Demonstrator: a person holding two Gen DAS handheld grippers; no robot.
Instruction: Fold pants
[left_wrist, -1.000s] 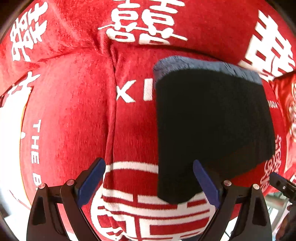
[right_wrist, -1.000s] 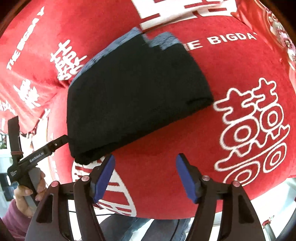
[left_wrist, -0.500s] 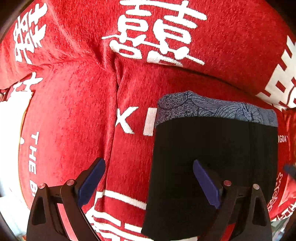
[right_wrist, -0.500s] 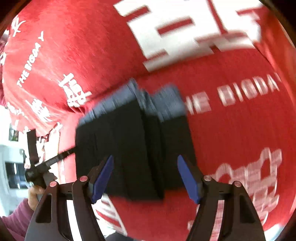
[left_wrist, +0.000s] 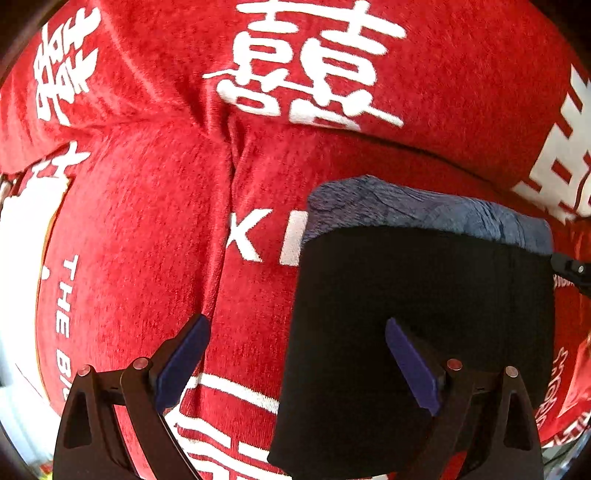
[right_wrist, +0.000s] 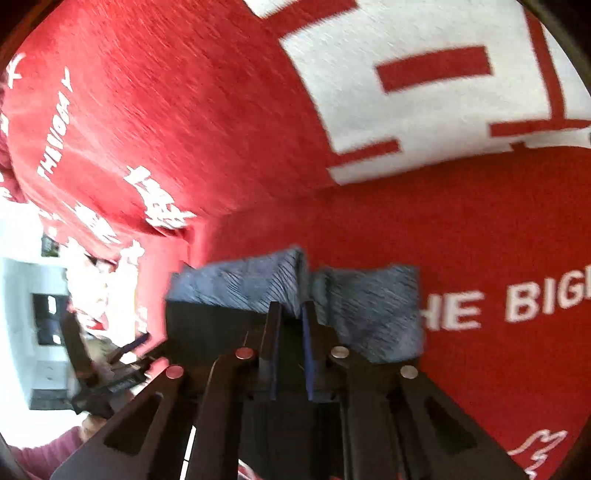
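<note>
Red plush sofa cover (left_wrist: 155, 229) with white characters and lettering, seam running up ahead of the left tool's left finger. Folded black pants (left_wrist: 417, 295) lie flat on it, under that tool's right finger, blue-grey patterned band at the far edge. Backrest cushion (right_wrist: 192, 110) rises beyond.

We read white print on red cover (left_wrist: 155, 236). Left-wrist view: large double-happiness character 囍 at far centre; smaller one far left; fragment of another at right edge. Letters "XI" beside seam at centre, rest hidden behind dark pants (left_wrist: 417, 317). Vertical "THE B…" at near left, cut off. Partial big character near bottom centre. Right-wrist view, blurred: "HE BIG…" on cover (right_wrist: 461, 229) at right, cut by frame edge; vertical "THE BIGDAY" at far left; large white character far right. We cannot read small label on left gripper.
</note>
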